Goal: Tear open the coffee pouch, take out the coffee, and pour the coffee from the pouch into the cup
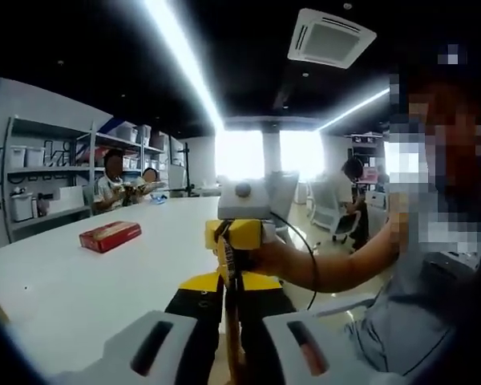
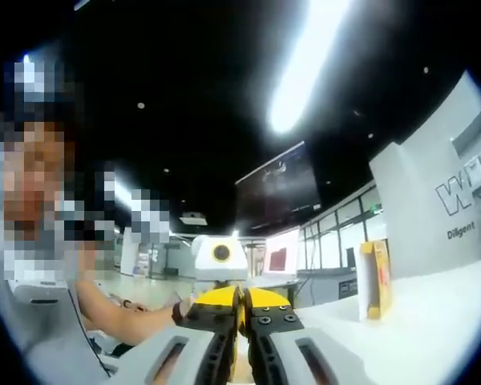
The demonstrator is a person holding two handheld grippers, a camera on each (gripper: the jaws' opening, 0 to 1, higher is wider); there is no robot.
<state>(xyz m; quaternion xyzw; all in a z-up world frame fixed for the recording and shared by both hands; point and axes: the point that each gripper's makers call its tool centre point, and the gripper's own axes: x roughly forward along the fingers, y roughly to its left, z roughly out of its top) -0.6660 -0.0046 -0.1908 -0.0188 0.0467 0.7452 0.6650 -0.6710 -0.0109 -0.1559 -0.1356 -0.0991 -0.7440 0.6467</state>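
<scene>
Both claws are raised above the white bench, facing each other, tips nearly meeting. In the left gripper view the left claw looks pinched nearly shut on a thin brownish strip running up between the jaws, probably the coffee pouch seen edge-on; I can't tell more than that. Straight ahead, the right claw comes in with its yellow-and-black tips closed on the same strip. In the right gripper view the right claw has its jaws close together, with the left claw opposite and closed tip to tip.

Key relation: the pouch is held between the two claws, its long axis along the line joining them, so a tear means pulling or twisting the claws apart. Both are equally near it.

No cup is identifiable. A red box lies flat on the bench toward its far left edge; it appears as an upright yellow-edged box in the right gripper view because of roll. There's open bench around it and free air around the claws. People sit at the far end.
</scene>
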